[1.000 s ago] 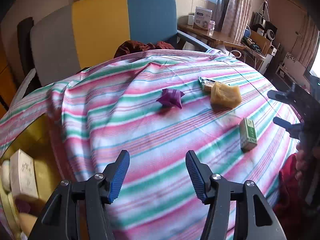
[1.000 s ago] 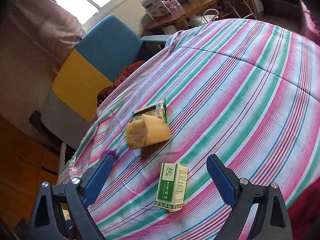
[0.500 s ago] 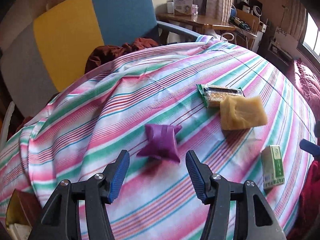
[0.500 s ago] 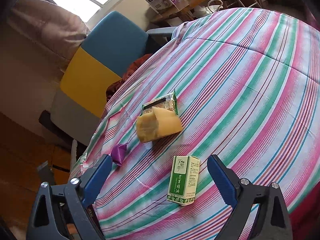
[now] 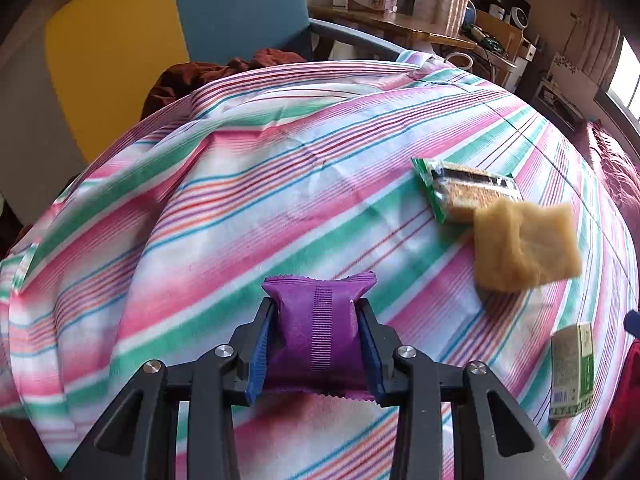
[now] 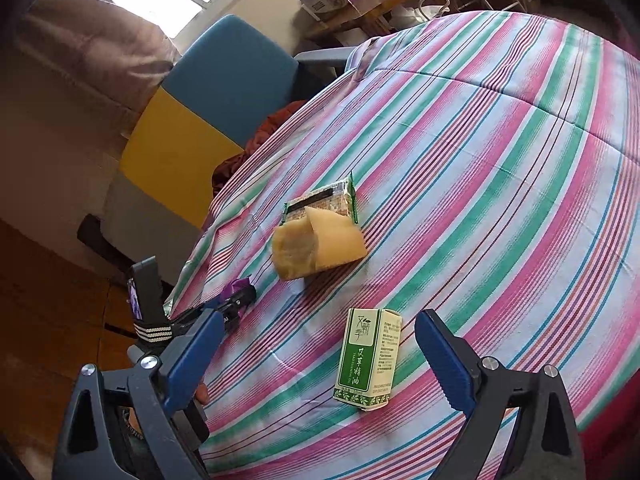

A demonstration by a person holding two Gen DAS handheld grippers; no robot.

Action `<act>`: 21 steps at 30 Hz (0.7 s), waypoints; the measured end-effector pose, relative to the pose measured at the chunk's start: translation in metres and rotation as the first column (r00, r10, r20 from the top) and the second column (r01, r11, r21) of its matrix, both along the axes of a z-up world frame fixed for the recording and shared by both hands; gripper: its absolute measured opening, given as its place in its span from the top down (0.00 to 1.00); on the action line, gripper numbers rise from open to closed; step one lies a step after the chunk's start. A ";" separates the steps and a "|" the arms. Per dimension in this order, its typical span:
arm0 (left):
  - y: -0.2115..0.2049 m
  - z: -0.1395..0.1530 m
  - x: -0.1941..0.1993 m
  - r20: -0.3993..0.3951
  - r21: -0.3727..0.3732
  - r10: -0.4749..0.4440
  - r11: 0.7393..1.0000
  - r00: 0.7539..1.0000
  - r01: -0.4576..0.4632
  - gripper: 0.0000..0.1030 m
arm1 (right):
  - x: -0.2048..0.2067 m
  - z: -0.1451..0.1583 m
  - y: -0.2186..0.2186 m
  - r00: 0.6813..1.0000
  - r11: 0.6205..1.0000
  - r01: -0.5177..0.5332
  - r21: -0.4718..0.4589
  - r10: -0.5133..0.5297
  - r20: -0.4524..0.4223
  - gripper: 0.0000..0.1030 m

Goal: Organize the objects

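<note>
Striped tablecloth (image 5: 248,184), pink, green and white woven fabric with soft creases, covers a rounded table whose edge falls away toward a yellow and blue chair (image 5: 172,20); broad bare cloth lies beyond and to the left of the objects. Left gripper (image 5: 316,336): jaws closing, narrow, blue ribbed pads pressing both sides of a purple snack packet (image 5: 316,332), a puffy foil pillow with crimped serrated ends and a ridged centre seam, sitting on the cloth near the table's near edge. Right gripper (image 6: 316,356): fingers wide apart, holding nothing, hovering over a green and white carton (image 6: 368,356) that lies flat between them, untouched. Farther back, a tan folded cloth (image 6: 316,246) overlaps a green cracker packet (image 6: 324,198).
</note>
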State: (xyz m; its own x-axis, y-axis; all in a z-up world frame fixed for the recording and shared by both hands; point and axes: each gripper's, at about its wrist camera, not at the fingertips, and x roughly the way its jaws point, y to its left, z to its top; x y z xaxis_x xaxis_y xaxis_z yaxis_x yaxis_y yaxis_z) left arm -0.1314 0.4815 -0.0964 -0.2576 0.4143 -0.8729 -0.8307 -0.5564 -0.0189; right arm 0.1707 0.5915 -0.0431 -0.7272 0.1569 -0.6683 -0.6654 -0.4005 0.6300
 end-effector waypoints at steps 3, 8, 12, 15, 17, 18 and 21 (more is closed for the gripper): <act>-0.019 0.000 0.015 -0.005 0.005 0.025 1.000 1.000 -0.025 0.62 | 0.000 0.000 0.001 1.000 1.000 0.001 0.008 -0.001 0.007 0.06; -0.050 0.003 0.044 0.032 0.019 0.063 0.998 0.998 -0.063 0.62 | 0.000 -0.001 0.004 0.999 1.000 0.016 0.017 -0.017 0.029 0.06; -0.076 0.005 0.070 0.054 0.047 0.088 0.995 0.995 -0.091 0.62 | 0.002 -0.005 0.007 0.998 0.999 0.036 0.020 -0.037 0.058 0.06; -0.095 0.007 0.090 0.056 0.060 0.092 0.994 0.994 -0.096 0.62 | 0.000 -0.009 0.008 0.995 0.999 0.036 0.015 -0.037 0.087 0.06; -0.106 0.007 0.100 0.063 0.066 0.094 0.993 0.994 -0.098 0.62 | -0.004 -0.011 0.008 0.994 0.999 0.023 0.022 -0.026 0.107 0.06; -0.111 0.007 0.104 0.062 0.068 0.096 0.993 0.993 -0.100 0.62 | -0.006 -0.012 0.007 0.993 1.000 0.014 0.024 -0.017 0.117 0.06; -0.127 0.010 0.116 0.061 0.078 0.094 0.992 0.994 -0.099 0.62 | -0.015 -0.017 0.003 0.989 0.999 -0.031 0.023 0.027 0.147 0.06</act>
